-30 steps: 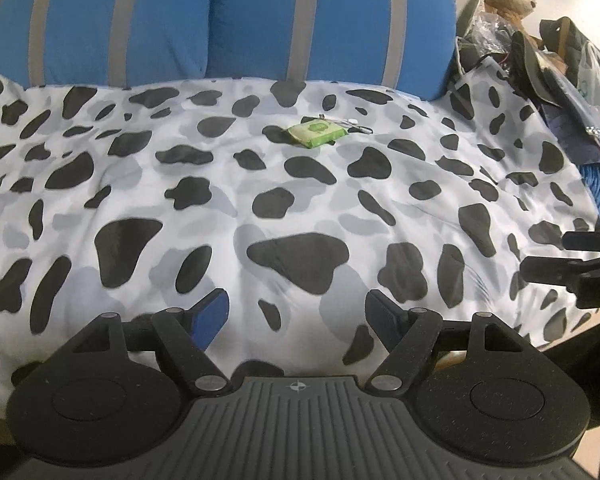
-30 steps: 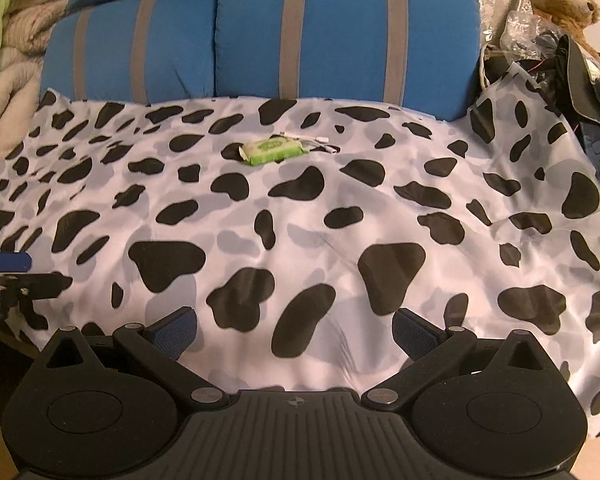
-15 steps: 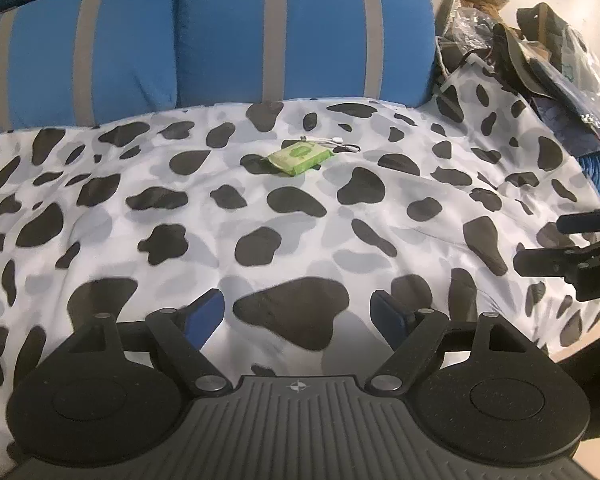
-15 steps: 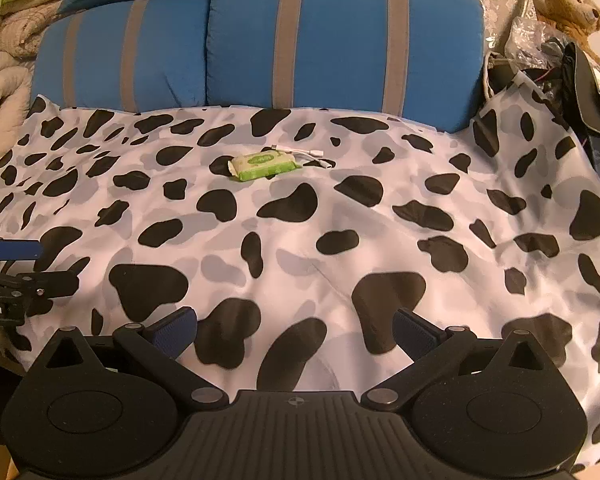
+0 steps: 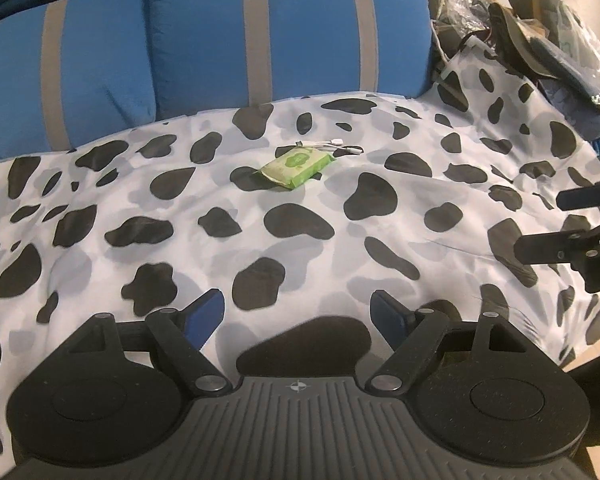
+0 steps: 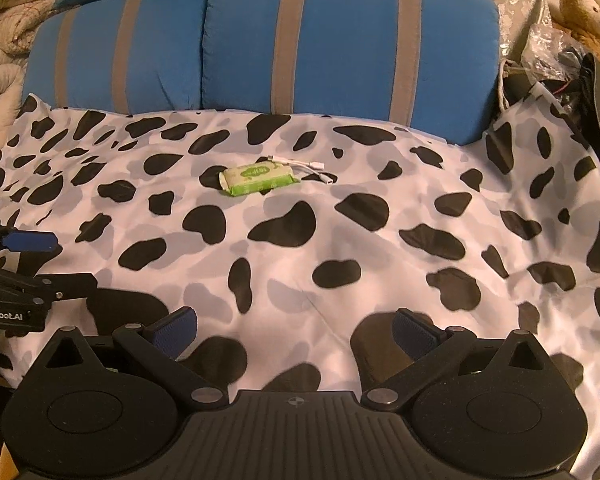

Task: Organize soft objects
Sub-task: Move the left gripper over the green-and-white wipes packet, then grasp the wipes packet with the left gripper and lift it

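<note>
The left black plastic tongs [image 5: 298, 314] have two angled link arms tipped with blue ribbed pads [image 5: 204, 314], silver pivot screws, two round housings and a ridged grey centre plate bearing a small crosshair mark. The right black plastic tongs [image 6: 294, 330] match; white lettering shows on the left pair's side.

Two gripper-mounted fisheye cameras looked down, close over a cow-print blanket [image 5: 340, 240], side by side; both saw the blue pillows [image 6: 340, 48] beyond.
</note>
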A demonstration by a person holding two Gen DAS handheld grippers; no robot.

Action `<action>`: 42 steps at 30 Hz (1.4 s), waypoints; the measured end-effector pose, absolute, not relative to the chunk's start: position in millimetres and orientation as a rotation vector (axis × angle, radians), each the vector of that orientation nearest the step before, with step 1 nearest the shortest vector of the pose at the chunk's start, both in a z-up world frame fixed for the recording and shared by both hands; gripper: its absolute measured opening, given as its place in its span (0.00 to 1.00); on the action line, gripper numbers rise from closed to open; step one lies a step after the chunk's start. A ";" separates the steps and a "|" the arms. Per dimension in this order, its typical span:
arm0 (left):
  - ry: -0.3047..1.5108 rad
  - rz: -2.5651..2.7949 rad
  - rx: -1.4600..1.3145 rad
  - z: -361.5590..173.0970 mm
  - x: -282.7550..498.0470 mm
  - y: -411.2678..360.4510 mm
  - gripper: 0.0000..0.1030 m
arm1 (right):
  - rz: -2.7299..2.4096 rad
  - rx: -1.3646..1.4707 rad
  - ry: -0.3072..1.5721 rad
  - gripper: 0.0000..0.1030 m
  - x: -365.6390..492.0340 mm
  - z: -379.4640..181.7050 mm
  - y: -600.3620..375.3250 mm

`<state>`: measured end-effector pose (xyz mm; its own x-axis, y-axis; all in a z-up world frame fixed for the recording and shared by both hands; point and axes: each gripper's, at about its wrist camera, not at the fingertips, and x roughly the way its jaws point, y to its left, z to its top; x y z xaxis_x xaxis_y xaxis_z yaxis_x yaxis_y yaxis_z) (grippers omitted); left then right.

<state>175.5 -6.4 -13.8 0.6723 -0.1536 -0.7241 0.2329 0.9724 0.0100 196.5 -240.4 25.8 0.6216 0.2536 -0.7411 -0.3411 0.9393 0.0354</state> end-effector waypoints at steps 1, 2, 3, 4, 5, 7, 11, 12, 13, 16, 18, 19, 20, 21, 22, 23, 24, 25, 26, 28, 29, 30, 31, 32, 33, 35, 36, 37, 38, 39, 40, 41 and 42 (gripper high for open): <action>0.804 -0.220 0.111 -14.7 179.5 -6.8 0.78 | 0.344 -0.114 0.832 1.00 199.6 25.6 -239.5; 0.803 -0.222 0.116 -15.5 182.9 -7.1 0.78 | 0.345 -0.117 0.829 1.00 203.5 25.3 -238.1; 0.801 -0.224 0.123 -16.5 187.2 -7.5 0.78 | 0.348 -0.119 0.827 1.00 206.7 25.1 -237.1; 0.799 -0.226 0.131 -17.5 191.7 -8.0 0.78 | 0.350 -0.121 0.825 1.00 209.5 24.9 -236.3; 0.797 -0.228 0.138 -18.4 195.7 -8.3 0.78 | 0.352 -0.123 0.824 1.00 213.4 24.7 -235.1; 0.794 -0.236 0.147 -20.4 204.3 -8.8 0.78 | 0.357 -0.124 0.825 1.00 220.1 23.8 -233.8; 0.786 -0.260 0.153 -24.5 222.5 -9.8 0.78 | 0.359 -0.134 0.824 1.00 231.3 21.8 -231.9; 0.782 -0.266 0.158 -25.5 227.4 -10.4 0.78 | 0.359 -0.138 0.822 1.00 234.1 21.6 -231.6; 0.778 -0.270 0.164 -26.4 232.5 -11.3 0.78 | 0.360 -0.140 0.820 1.00 236.3 21.3 -231.1; 0.762 -0.282 0.179 -29.4 247.8 -13.7 0.78 | 0.360 -0.144 0.823 1.00 243.3 19.1 -231.4; 0.753 -0.287 0.184 -32.5 259.7 -15.0 0.78 | 0.356 -0.151 0.832 1.00 248.5 16.4 -231.7; 0.747 -0.291 0.186 -34.1 265.4 -15.6 0.78 | 0.352 -0.158 0.836 1.00 250.6 15.0 -232.0; 0.742 -0.293 0.189 -35.4 270.5 -16.3 0.78 | 0.350 -0.167 0.840 1.00 253.1 13.5 -232.2; 0.735 -0.298 0.195 -37.2 276.7 -17.6 0.78 | 0.349 -0.173 0.842 1.00 255.1 12.2 -232.4; 0.728 -0.301 0.202 -38.9 282.3 -18.8 0.78 | 0.348 -0.180 0.844 1.00 257.0 11.2 -232.8; 0.721 -0.303 0.209 -40.7 287.9 -19.8 0.78 | 0.346 -0.184 0.846 1.00 258.9 10.4 -233.5; 0.716 -0.309 0.216 -42.9 294.1 -21.4 0.78 | 0.342 -0.186 0.850 1.00 260.9 9.9 -234.5; 0.713 -0.314 0.223 -44.9 299.6 -23.0 0.78 | 0.339 -0.187 0.855 1.00 262.4 9.8 -235.6; 0.708 -0.319 0.231 -47.1 305.4 -25.1 0.78 | 0.334 -0.185 0.860 1.00 263.7 10.3 -236.8; 0.693 -0.332 0.248 -51.6 317.0 -29.7 0.78 | 0.327 -0.170 0.864 1.00 265.4 12.3 -239.7; 0.688 -0.340 0.257 -54.4 322.9 -31.6 0.78 | 0.326 -0.163 0.865 1.00 266.4 13.1 -241.0; 0.685 -0.343 0.264 -56.8 328.2 -33.1 0.78 | 0.325 -0.159 0.866 1.00 267.0 13.9 -241.7; 0.685 -0.345 0.273 -59.8 334.2 -35.0 0.78 | 0.322 -0.161 0.867 1.00 267.8 14.6 -241.8; 0.686 -0.348 0.282 -62.7 339.7 -36.7 0.78 | 0.318 -0.165 0.861 1.00 267.7 15.8 -241.4; 0.686 -0.353 0.291 -65.0 343.8 -37.3 0.78 | 0.318 -0.171 0.853 1.00 267.6 16.7 -240.9; 0.687 -0.367 0.301 -69.6 352.8 -37.6 0.78 | 0.315 -0.189 0.849 1.00 267.3 17.4 -239.0; 0.690 -0.378 0.295 -71.7 357.2 -36.5 0.78 | 0.318 -0.194 0.849 1.00 267.0 17.2 -238.2; 0.692 -0.389 0.284 -73.7 361.5 -34.9 0.78 | 0.321 -0.200 0.852 1.00 266.8 16.8 -237.5; 0.694 -0.398 0.274 -75.8 365.6 -33.5 0.78 | 0.325 -0.206 0.856 1.00 266.6 16.5 -236.7; 0.698 -0.405 0.263 -77.9 369.6 -32.3 0.78 | 0.329 -0.210 0.858 1.00 266.2 16.4 -235.9; 0.703 -0.414 0.252 -79.9 373.7 -31.1 0.78 | 0.333 -0.212 0.859 1.00 265.7 16.3 -235.5; 0.706 -0.422 0.241 -82.1 377.1 -29.5 0.78 | 0.336 -0.214 0.862 1.00 265.4 16.4 -235.0; 0.707 -0.423 0.231 -84.4 380.9 -28.3 0.78 | 0.338 -0.215 0.864 1.00 265.5 16.4 -234.8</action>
<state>380.9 -28.3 -84.4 0.6807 -0.2966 -0.6699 0.4504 0.8905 0.0634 265.5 -234.8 16.4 0.6015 0.2032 -0.7726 -0.3754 0.9256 -0.0489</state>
